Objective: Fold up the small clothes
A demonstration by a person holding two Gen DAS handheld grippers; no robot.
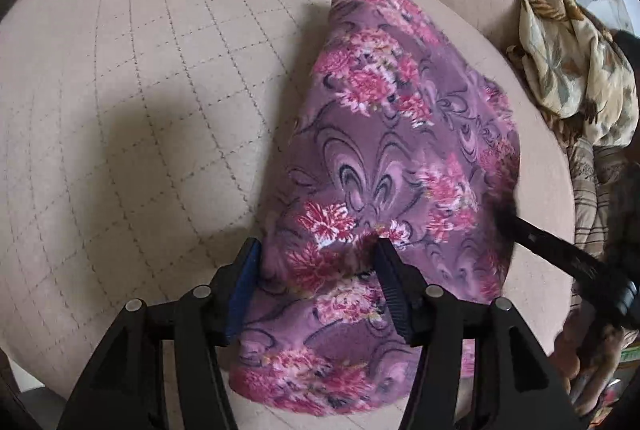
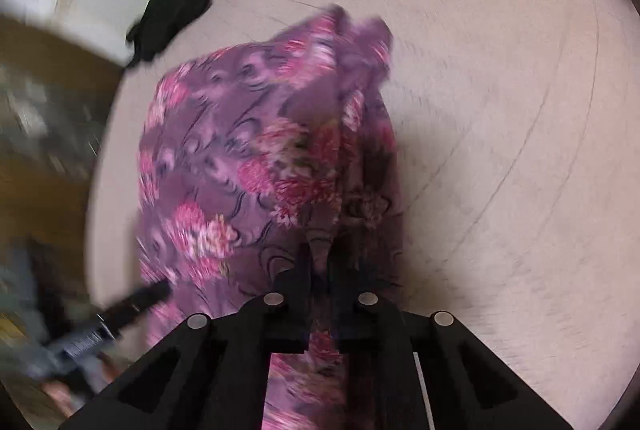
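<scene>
While the purple cloth with pink flowers point(image 1: 384, 133) lies on the soft beige quilted cushion point(image 1: 140, 77), both claws are right over it. The left claw point(image 1: 316, 250) has its two black fingers spread apart. One finger has a blue pad point(image 1: 245, 282) and sits at the cloth's left edge. The other finger sits on the flower print. Cloth lies between and under them, but the pads do not squeeze it.

From the right wrist camera, the right claw point(image 2: 320, 262) has its fingers pulled close together, with only a thin gap. A fold of the purple cloth point(image 2: 256, 165) runs up into that gap, so it looks pinched there. This picture is blurry, so the exact spot of the pinch is hard to see. The cloth bunches into a ridge going away from this claw.

The right claw's black finger point(image 1: 532, 234) also pokes in at the cloth's right edge in the left camera.

A crumpled cream cloth with leaf prints point(image 1: 572, 61) sits at the cushion's far right edge, apart from the purple one. A small black cloth point(image 2: 168, 17) lies at the cushion's far left edge.
</scene>
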